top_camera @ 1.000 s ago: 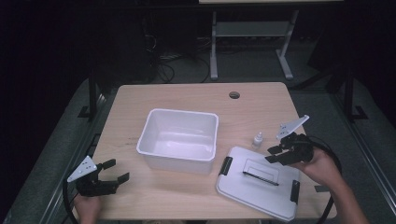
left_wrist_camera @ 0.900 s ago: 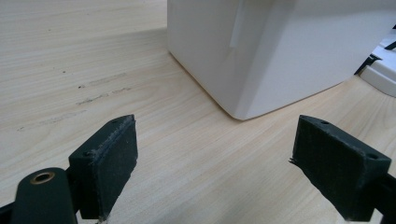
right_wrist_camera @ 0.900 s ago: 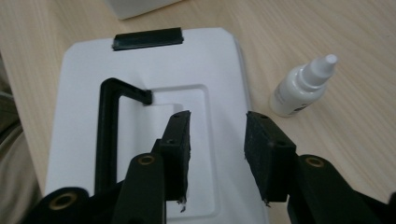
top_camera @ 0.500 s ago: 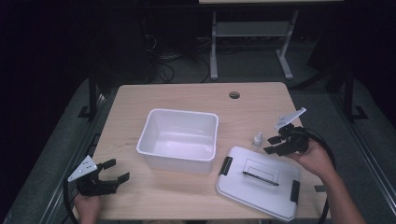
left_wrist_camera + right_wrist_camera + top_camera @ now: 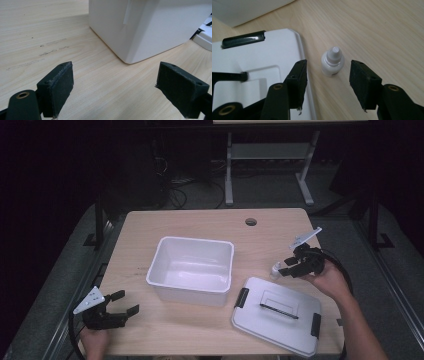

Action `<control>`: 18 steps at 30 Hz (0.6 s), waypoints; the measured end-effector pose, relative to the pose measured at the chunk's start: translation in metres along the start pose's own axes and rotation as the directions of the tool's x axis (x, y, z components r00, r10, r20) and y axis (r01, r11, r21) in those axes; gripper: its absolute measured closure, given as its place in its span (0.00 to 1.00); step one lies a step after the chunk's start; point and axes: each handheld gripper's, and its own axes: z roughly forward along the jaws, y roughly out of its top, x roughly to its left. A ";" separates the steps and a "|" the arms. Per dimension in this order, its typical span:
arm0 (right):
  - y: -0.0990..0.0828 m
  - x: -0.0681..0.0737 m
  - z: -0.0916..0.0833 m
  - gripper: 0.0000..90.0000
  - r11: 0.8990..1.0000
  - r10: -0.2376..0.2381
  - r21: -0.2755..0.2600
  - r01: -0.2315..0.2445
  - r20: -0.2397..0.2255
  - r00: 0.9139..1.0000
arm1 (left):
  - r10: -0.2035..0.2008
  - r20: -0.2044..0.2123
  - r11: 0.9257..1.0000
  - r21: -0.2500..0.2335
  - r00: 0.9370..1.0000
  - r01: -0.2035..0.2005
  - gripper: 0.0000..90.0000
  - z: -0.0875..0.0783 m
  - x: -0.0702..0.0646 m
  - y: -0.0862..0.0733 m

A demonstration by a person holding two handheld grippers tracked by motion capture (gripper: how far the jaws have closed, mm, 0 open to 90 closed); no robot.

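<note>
- Right gripper (image 5: 290,267): jaws have just been opening, now apart, one each side of the bottle (image 5: 332,61), neither pad touching.
- Bottle stands upright on the table (image 5: 195,222), just off the lid's (image 5: 278,315) 1 o'clock corner, at 3 o'clock from the bin (image 5: 192,268).
- Left gripper (image 5: 120,308): apart, empty, resting at the table's 7 o'clock.
- Risk: the bottle is small and light; an off-centre close could tip it or pinch the cap so it squirts out; the near jaw may snag the lid.
- Pale wood tabletop; dark room, desk legs and cables behind.
</note>
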 end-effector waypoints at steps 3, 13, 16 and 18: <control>0.003 -0.001 0.004 0.53 1.000 0.001 0.009 -0.001 0.000 1.000 | -0.003 0.000 1.000 -0.003 1.000 0.003 0.15 0.000 0.000 0.000; 0.009 -0.004 0.018 0.58 0.999 0.001 0.036 -0.002 0.014 1.000 | 0.000 0.004 1.000 -0.006 1.000 0.000 0.15 -0.001 0.000 0.000; 0.011 -0.002 0.023 0.60 0.999 -0.007 0.049 0.006 0.019 1.000 | 0.000 0.006 1.000 -0.006 1.000 0.000 0.15 0.000 0.000 0.000; 0.012 -0.002 0.026 0.60 0.998 -0.008 0.059 0.006 0.022 1.000 | 0.001 0.006 1.000 -0.007 1.000 -0.001 0.15 -0.001 0.000 0.000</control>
